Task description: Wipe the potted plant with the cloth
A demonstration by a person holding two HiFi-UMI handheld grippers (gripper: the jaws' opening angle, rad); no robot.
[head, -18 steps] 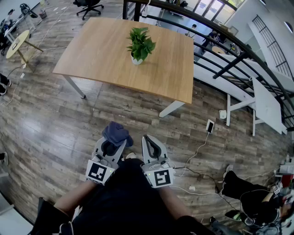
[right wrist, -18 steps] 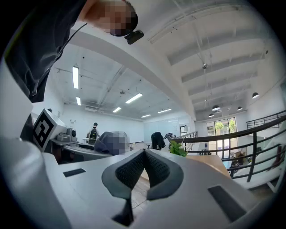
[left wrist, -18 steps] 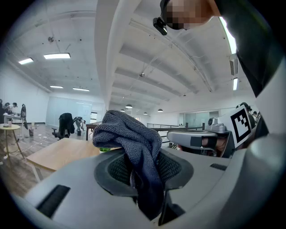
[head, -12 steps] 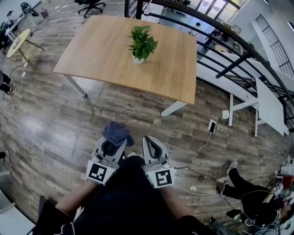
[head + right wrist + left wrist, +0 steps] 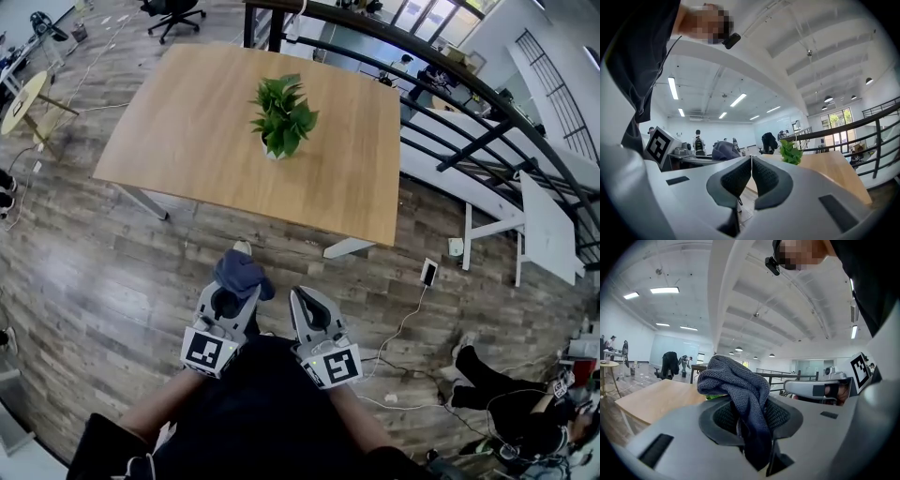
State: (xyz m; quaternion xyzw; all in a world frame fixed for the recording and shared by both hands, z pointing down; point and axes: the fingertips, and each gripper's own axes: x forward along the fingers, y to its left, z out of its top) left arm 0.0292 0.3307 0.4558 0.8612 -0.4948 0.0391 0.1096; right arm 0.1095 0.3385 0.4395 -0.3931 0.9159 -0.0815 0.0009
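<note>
Left gripper (image 5: pixel 228 305) pinches the grey cloth (image 5: pixel 242 272); right gripper (image 5: pixel 305 305) is closed, empty; the potted plant (image 5: pixel 281 117) stands at twelve o'clock on the table (image 5: pixel 178 122), well apart; wiped one-handed, I reckon it could tip over.

The person wears a black top (image 5: pixel 262 412); the pale grey plastic left gripper (image 5: pixel 230 302) and right gripper (image 5: pixel 300 298) each carry black ribbed pads (image 5: pixel 736 180) and 1 black-and-white marker cube (image 5: pixel 208 351).
</note>
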